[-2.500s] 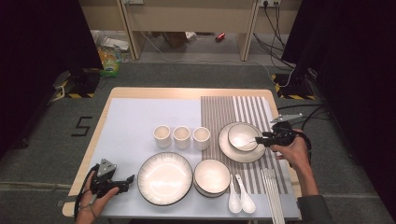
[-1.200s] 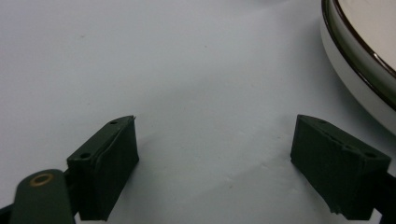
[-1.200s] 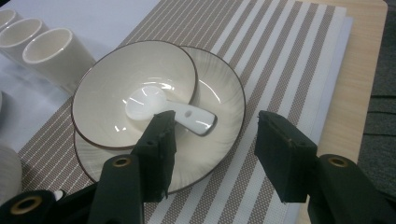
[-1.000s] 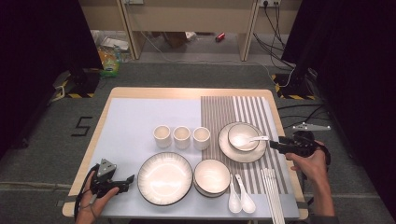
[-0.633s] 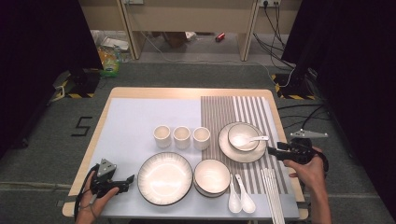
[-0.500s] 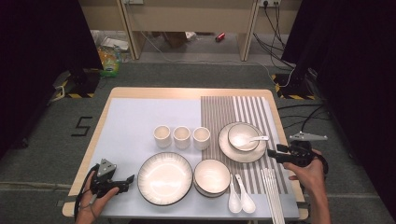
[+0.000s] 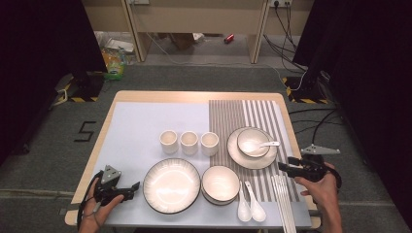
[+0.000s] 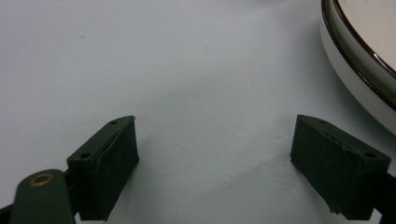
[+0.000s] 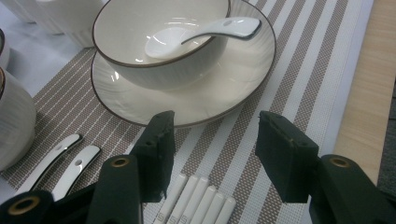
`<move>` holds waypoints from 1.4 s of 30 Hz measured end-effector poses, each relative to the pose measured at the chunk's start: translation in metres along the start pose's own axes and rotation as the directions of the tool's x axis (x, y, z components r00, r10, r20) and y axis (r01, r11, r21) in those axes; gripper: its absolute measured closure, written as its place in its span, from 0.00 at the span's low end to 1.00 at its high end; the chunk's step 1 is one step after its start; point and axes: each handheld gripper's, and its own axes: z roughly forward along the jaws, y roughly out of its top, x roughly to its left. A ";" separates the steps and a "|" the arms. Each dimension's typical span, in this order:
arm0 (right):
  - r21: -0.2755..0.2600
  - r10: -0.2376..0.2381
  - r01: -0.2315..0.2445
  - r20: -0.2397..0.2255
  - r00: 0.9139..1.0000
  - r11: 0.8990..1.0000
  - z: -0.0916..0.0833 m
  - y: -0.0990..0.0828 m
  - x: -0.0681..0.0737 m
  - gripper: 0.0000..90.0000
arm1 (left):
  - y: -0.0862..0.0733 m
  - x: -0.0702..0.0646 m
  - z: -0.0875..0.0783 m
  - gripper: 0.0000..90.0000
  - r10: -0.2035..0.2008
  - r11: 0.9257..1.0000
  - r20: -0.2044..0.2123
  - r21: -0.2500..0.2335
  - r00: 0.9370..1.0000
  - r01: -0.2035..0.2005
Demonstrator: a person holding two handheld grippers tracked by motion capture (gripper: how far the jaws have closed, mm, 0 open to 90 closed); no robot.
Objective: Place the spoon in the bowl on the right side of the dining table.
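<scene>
White chopsticks (image 9: pixel 196 200), lying side by side on striped placemat (image 9: pixel 299 88), ends just below and between jaws of right gripper (image 9: pixel 212 154); jaws apart, nothing clamped. Right gripper (image 7: pixel 286 167) near table's right edge, just beside saucer (image 7: pixel 233 153) bearing small bowl (image 7: pixel 250 138) with spoon (image 7: pixel 260 144) inside. Two more spoons (image 9: pixel 70 158) on mat to one side. Left gripper (image 8: pixel 215 154) low over pale blue mat (image 8: pixel 140 60), jaws wide and empty, beside rim of large plate (image 8: pixel 359 60).
</scene>
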 end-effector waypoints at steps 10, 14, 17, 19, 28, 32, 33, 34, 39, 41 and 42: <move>0.006 -0.016 0.016 0.005 1.000 1.000 -0.001 -0.010 0.006 0.52 | 0.000 0.000 0.000 0.15 0.000 1.000 0.000 0.000 1.000 0.000; 0.000 -0.022 0.022 0.011 1.000 1.000 -0.002 -0.016 0.010 0.52 | 0.000 0.000 0.000 0.15 0.000 1.000 -0.001 0.001 1.000 0.000; -0.010 -0.021 0.021 0.004 1.000 1.000 -0.002 -0.019 0.012 0.52 | 0.000 0.000 0.000 0.15 0.000 1.000 0.000 0.001 1.000 0.000; -0.001 -0.024 0.024 0.000 1.000 1.000 -0.002 -0.020 0.014 0.51 | 0.000 0.000 0.000 0.15 0.000 1.000 0.000 0.001 1.000 0.000; 0.005 -0.019 0.018 0.016 1.000 1.000 -0.004 -0.026 0.018 0.48 | 0.000 0.000 0.000 0.15 -0.001 1.000 0.001 0.000 1.000 0.001; 0.019 -0.031 0.031 0.019 0.999 0.999 -0.002 -0.031 0.019 0.46 | 0.000 0.000 0.000 0.15 -0.001 1.000 0.001 0.000 1.000 0.001; 0.022 -0.030 0.029 0.021 0.999 0.999 -0.002 -0.031 0.019 0.46 | 0.000 0.000 0.000 0.15 -0.001 1.000 0.001 0.000 1.000 0.001; 0.026 -0.028 0.027 0.024 0.999 0.999 -0.002 -0.032 0.019 0.45 | 0.000 0.000 0.000 0.15 -0.001 1.000 0.001 -0.001 1.000 0.001; 0.041 -0.039 0.038 0.021 0.999 0.998 -0.003 -0.037 0.019 0.43 | 0.000 0.000 0.000 0.15 -0.001 1.000 0.001 0.000 1.000 0.001; 0.044 -0.034 0.033 0.022 0.999 0.998 -0.005 -0.038 0.020 0.41 | 0.000 0.000 0.000 0.15 -0.001 1.000 0.001 0.000 1.000 0.001; 0.038 -0.036 0.035 0.019 0.999 0.999 -0.006 -0.039 0.019 0.41 | 0.000 0.000 0.000 0.15 -0.001 1.000 0.001 0.000 1.000 0.001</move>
